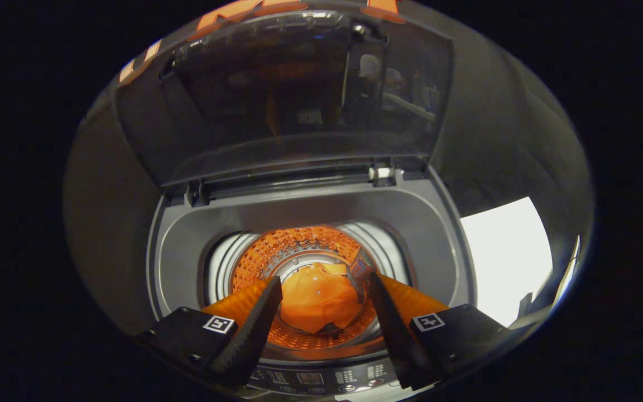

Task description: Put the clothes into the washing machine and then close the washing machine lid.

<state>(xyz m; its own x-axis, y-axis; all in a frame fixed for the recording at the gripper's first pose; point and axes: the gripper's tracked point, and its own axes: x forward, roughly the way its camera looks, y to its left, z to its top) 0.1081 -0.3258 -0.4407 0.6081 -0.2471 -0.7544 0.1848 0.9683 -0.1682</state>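
A grey top-loading washing machine (pixel 411 223) stands below me with its dark see-through lid (pixel 299 95) raised upright behind the opening. Down in the perforated drum (pixel 293 248) lies an orange garment (pixel 316 301), crumpled at the bottom. My gripper (pixel 324 285) hangs above the drum's mouth, open, with both fingers spread wide and nothing between them. The garment shows through the gap between the fingers, well below them.
The machine's control panel (pixel 321 379) runs along its near edge under the fingers. A bright white surface (pixel 505 257) lies to the right of the machine. Black cloth wall surrounds the raised lid.
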